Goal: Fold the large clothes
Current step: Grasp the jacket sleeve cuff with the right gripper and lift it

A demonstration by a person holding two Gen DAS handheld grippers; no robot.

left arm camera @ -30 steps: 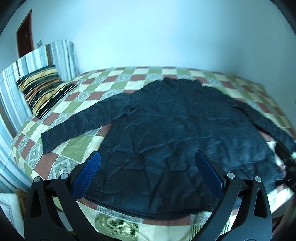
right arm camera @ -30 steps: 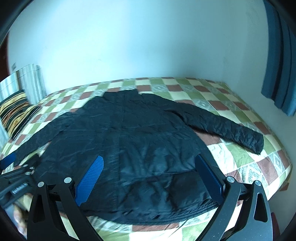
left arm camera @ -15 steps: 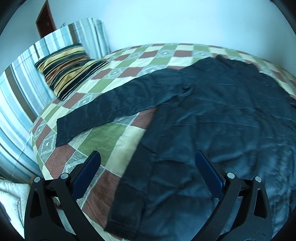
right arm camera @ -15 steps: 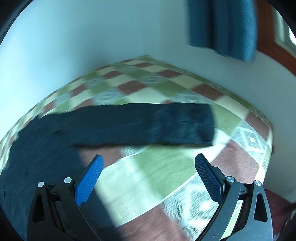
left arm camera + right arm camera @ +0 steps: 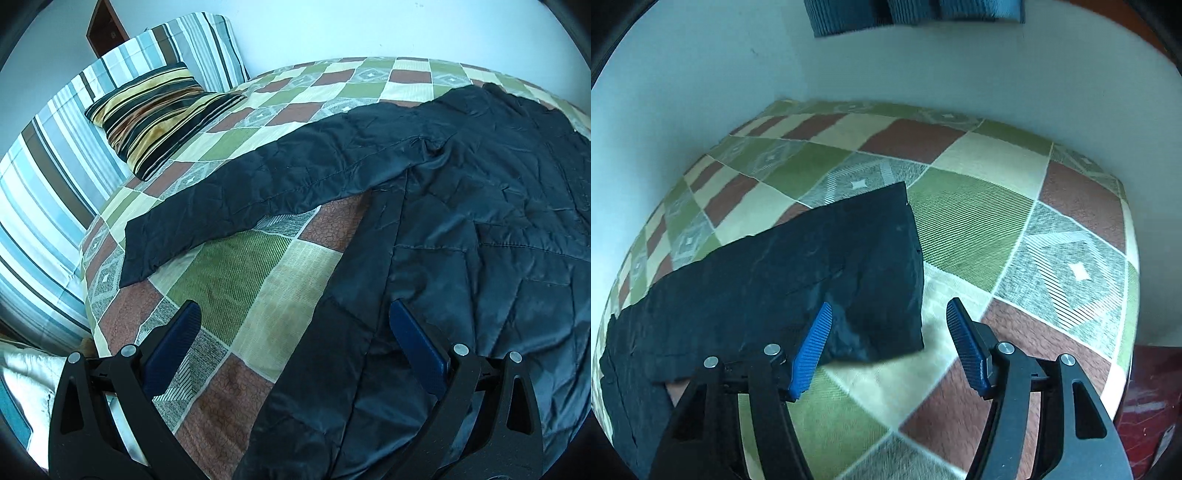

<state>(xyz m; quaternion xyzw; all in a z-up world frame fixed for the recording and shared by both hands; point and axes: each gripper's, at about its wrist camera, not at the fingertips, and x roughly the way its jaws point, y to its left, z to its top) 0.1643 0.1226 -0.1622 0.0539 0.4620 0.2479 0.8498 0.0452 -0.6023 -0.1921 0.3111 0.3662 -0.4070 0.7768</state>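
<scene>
Nothing's folded: your jacket (image 5: pixel 461 221) lies flat. Both claws gape empty, right gripper (image 5: pixel 888 332) straddling the sleeve cuff (image 5: pixel 886 266), left gripper (image 5: pixel 295 332) at the side.

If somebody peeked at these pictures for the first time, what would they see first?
First, the big dark jacket spread flat on the checkered bedspread, one sleeve stretched toward the striped pillow. Next, the right gripper, open, right over the other sleeve's cuff. The left gripper is open by the jacket's side edge.

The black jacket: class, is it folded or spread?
Spread: the black jacket lies flat, its sleeve stretched across the checked bedspread.
</scene>
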